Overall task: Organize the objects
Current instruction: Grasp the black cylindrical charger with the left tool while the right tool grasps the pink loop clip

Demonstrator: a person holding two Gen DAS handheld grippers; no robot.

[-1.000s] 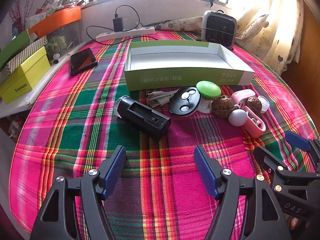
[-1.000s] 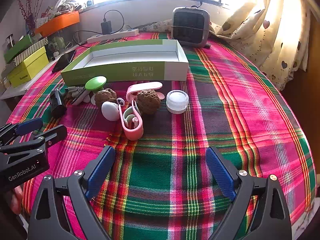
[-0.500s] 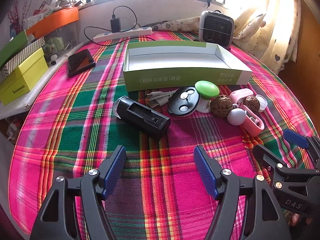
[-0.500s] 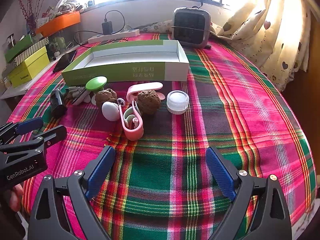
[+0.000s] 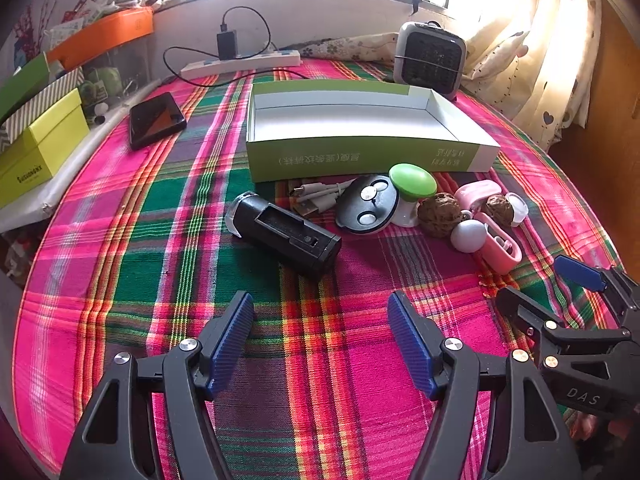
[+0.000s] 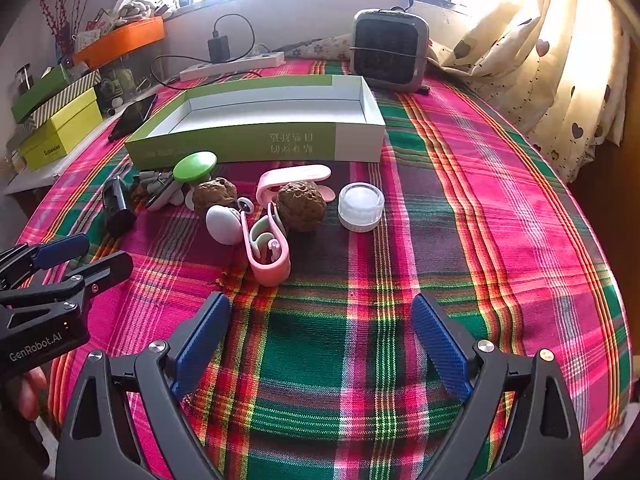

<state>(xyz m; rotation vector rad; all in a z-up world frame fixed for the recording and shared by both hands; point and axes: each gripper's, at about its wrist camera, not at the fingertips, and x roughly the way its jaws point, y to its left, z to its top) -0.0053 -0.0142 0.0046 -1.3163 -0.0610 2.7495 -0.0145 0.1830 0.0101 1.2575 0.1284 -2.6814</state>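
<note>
Ribbed blue pads seen on both wide-spread claws, left claw (image 5: pixel 320 340), right claw (image 6: pixel 322 344), nothing gripped, wrinkled walnuts (image 6: pixel 301 205), black cylindrical flashlight (image 5: pixel 285 235) laid before shallow cardboard box (image 5: pixel 360 156) on plaid-clothed counter (image 6: pixel 460 200).

A plaid-clothed desk (image 5: pixel 120 264) carries an open green box (image 5: pixel 360 156), black cylinder (image 5: pixel 286 234), phone (image 5: pixel 156 120), power strip (image 5: pixel 240 65), heater (image 5: pixel 430 60), 2 walnuts and a white jar (image 6: pixel 361 207).

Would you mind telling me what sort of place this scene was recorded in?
Most likely a lived-in room at home, perhaps a bedroom or sitting room: a plaid tablecloth under a sunlit window, heart-patterned curtains, a small space heater, and a power strip with a charger plugged in.
</note>
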